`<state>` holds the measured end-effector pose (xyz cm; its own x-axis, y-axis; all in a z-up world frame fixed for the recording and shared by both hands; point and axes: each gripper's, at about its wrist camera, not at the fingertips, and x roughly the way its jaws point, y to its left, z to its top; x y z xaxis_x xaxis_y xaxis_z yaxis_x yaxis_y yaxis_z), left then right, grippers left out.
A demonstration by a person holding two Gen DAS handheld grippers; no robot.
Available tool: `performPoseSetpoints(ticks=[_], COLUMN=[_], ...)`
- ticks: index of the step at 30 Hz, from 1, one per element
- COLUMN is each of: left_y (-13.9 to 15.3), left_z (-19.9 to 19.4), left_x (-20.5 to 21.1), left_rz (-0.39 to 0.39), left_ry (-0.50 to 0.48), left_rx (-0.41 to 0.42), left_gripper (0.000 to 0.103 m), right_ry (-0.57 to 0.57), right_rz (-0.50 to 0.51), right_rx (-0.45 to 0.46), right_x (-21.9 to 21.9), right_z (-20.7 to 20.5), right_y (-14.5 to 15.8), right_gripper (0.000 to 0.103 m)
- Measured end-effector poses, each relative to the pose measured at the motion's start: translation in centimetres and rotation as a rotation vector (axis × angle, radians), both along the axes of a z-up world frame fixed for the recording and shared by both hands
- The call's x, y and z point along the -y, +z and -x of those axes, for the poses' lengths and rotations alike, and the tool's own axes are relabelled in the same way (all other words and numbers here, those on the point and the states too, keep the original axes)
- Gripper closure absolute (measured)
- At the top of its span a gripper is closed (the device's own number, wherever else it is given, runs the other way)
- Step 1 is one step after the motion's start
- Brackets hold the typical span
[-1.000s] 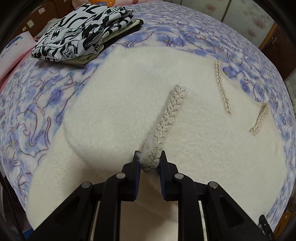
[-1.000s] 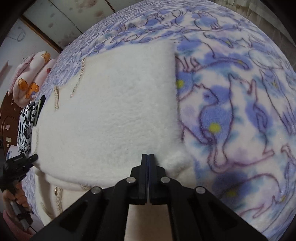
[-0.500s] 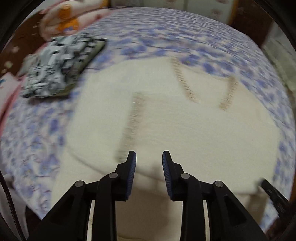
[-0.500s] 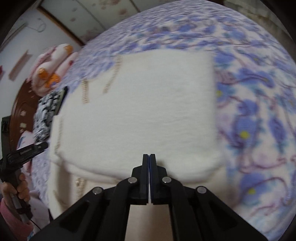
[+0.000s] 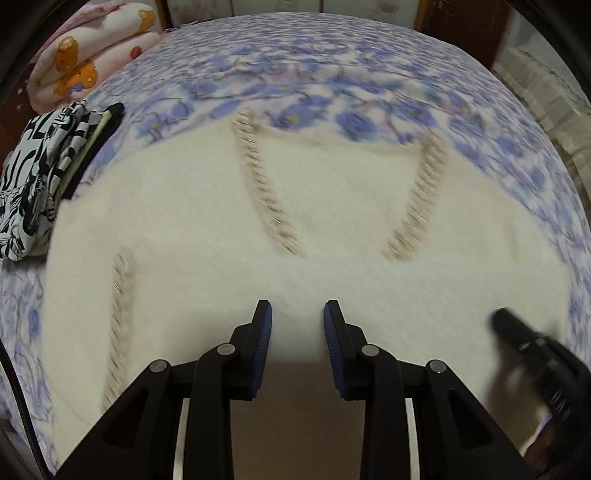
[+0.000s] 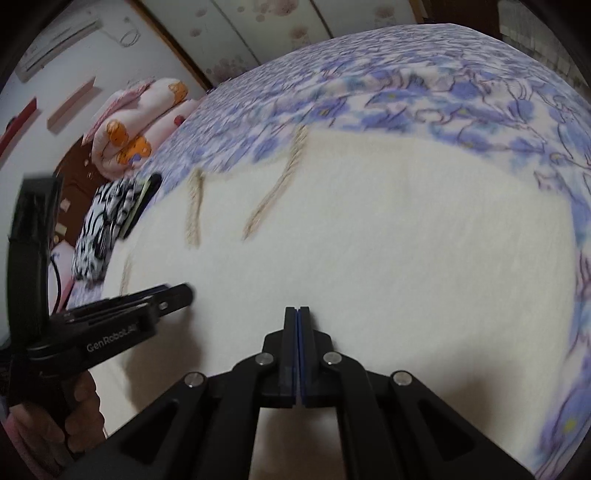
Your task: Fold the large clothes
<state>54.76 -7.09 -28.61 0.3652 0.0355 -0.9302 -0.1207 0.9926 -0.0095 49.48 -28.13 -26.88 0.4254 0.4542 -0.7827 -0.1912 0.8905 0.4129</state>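
Observation:
A large cream fleece garment (image 5: 207,236) with braided trim strips (image 5: 266,192) lies folded flat on the bed; it also shows in the right wrist view (image 6: 388,236). My left gripper (image 5: 297,314) is open and empty, held above the garment's near edge. My right gripper (image 6: 297,314) is shut with nothing visible between its fingers, above the same near edge. The left gripper shows at the left of the right wrist view (image 6: 177,295), and the right gripper shows blurred at the right of the left wrist view (image 5: 517,332).
The bed has a blue and purple cat-print blanket (image 5: 332,74). A folded black-and-white patterned garment stack (image 5: 40,177) sits at the left beside the cream garment. A pink rolled quilt (image 5: 81,62) lies at the head of the bed. Wardrobe doors (image 6: 277,29) stand behind.
My left gripper let go of the braided trim, opened and drew back. Both grippers pulled back and up from the garment; the right stayed shut.

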Motion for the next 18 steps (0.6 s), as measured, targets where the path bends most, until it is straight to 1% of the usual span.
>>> performPoseSetpoints(ticks=[2,3,4,5,6,7,8,9,10,11,13,15,16,18], left_y=[0.0,0.0,-0.1,-0.2,-0.4,-0.6,-0.6,-0.6,-0.7,-0.8,-1.2,-1.5,-1.4,-1.0], left_z=[-0.8,-1.1,-1.4,-1.7,-1.6,-1.5,-1.1,-0.9,-0.8,-0.8,-0.9,-1.0,-1.0,-0.7], left_x=[-1.9,-2.9,-3.7,-4.6,-5.5,-6.5,-7.1,-7.4,-7.2,-6.7,-5.9,-5.8,-5.9,-6.3], left_rz=[-0.006,-0.040,-0.099,-0.187,-0.237,-0.188,-0.157,-0.150,-0.174,-0.208,-0.269,-0.282,-0.279,-0.260], left_ry=[0.025,0.039,0.052,0.065,0.068,0.050,0.050,0.041,0.015,-0.009,-0.034,-0.034,-0.040,-0.049], left_rx=[0.003,0.002,0.000,-0.007,-0.012,-0.013,-0.006,0.001,0.002,0.000,0.003,0.009,0.011,0.001], left_gripper=[0.075,0.075,0.075,0.071,0.072,0.073,0.073,0.073,0.073,0.073,0.073,0.073,0.073,0.073], right_ry=[-0.059,-0.072,-0.103,-0.140,-0.168,-0.203,-0.248,-0.302,-0.351,-0.396,-0.448,-0.463,-0.467,-0.447], right_rz=[0.054,0.054,0.054,0.065,0.068,0.082,0.098,0.072,0.016,-0.018,-0.015,-0.021,-0.007,0.061], right_rx=[0.001,0.001,0.002,0.004,0.003,-0.001,-0.015,-0.039,-0.055,-0.065,-0.067,-0.068,-0.073,-0.070], right_x=[1.5,2.4,3.5,4.6,5.6,6.8,8.2,9.7,11.2,12.5,13.9,14.2,14.1,13.2], right_z=[-1.5,-2.0,-2.4,-2.6,-2.8,-2.7,-2.6,-2.7,-2.5,-2.2,-1.6,-1.3,-1.4,-1.6], right_y=[0.1,0.2,0.4,0.5,0.6,0.7,0.6,0.5,0.3,0.2,0.2,0.1,0.0,0.3], right_gripper=[0.103,0.103,0.103,0.103,0.103,0.103,0.103,0.103,0.103,0.103,0.103,0.103,0.103,0.103])
